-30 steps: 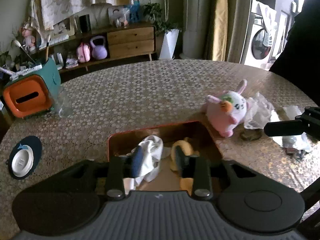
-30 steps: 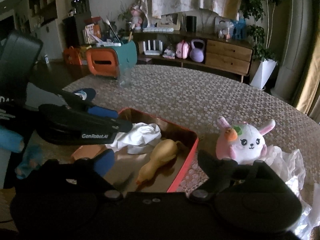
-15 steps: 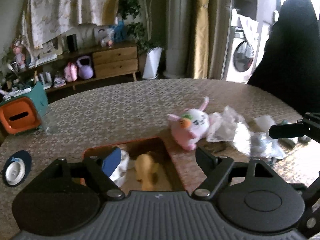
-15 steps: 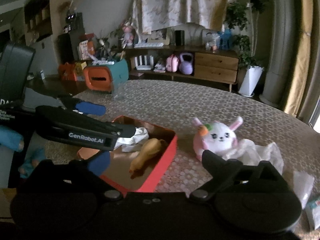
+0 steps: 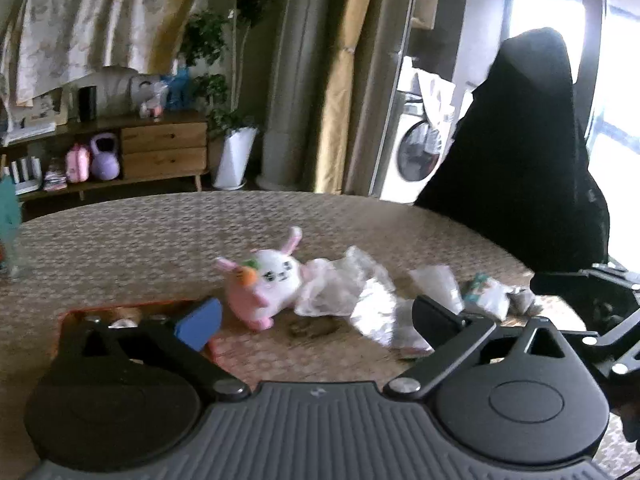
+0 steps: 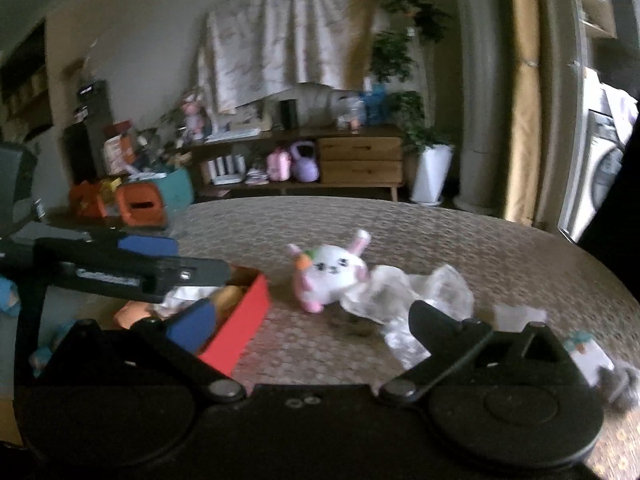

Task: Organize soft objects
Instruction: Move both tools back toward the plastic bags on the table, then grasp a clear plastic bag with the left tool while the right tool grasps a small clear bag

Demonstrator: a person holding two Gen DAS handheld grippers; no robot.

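On the table (image 6: pixel 400 220) the box (image 6: pixel 240 316) sits to the left, with a cloth (image 6: pixel 180 294) lying in it. The plush rabbit (image 6: pixel 328 276) lies just right of the box, touching a crumpled plastic bag (image 6: pixel 420 292) on its right. Farther right lie small packets (image 5: pixel 436 284), and behind the table a sideboard (image 6: pixel 360 160) stands against the wall.

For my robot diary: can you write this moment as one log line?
left gripper: open, empty | right gripper: open, empty | bunny plush: on table, outside red box
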